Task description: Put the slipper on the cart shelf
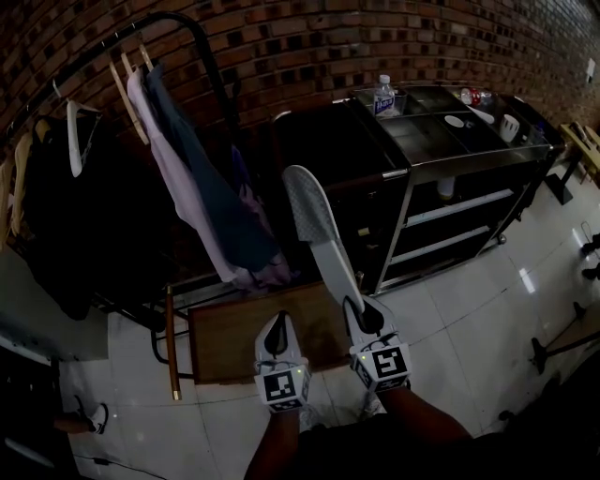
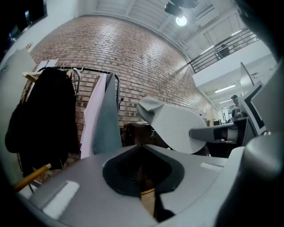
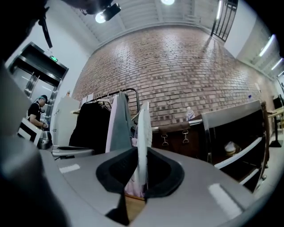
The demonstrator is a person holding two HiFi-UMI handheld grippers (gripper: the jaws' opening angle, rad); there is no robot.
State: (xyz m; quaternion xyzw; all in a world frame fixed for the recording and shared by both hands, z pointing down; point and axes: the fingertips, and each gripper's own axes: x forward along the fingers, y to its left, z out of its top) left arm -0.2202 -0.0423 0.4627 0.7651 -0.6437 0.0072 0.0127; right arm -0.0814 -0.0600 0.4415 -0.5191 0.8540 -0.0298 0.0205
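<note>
Right claw [image 1: 363, 317]: closed on one end of the slipper [image 1: 314, 220]. In the right gripper view the slipper stands on edge between the jaws, gripped from both sides. It is held in the air and reaches up and away from the claw, with its textured sole showing in the left gripper view. It touches no shelf.

Left claw [image 1: 277, 337]: jaws together with nothing between them, level, just beside the right claw on its left. It hangs over a brown wooden surface [image 1: 230, 342].

Cart [image 1: 469, 155]: metal, against the brick wall [image 1: 309, 47], to the right of the slipper and apart from it. A water bottle [image 1: 383, 96] and small items sit on its top. The lower shelves are open to view.

Clothes rack [image 1: 178, 21]: left of the slipper, hung with garments.
</note>
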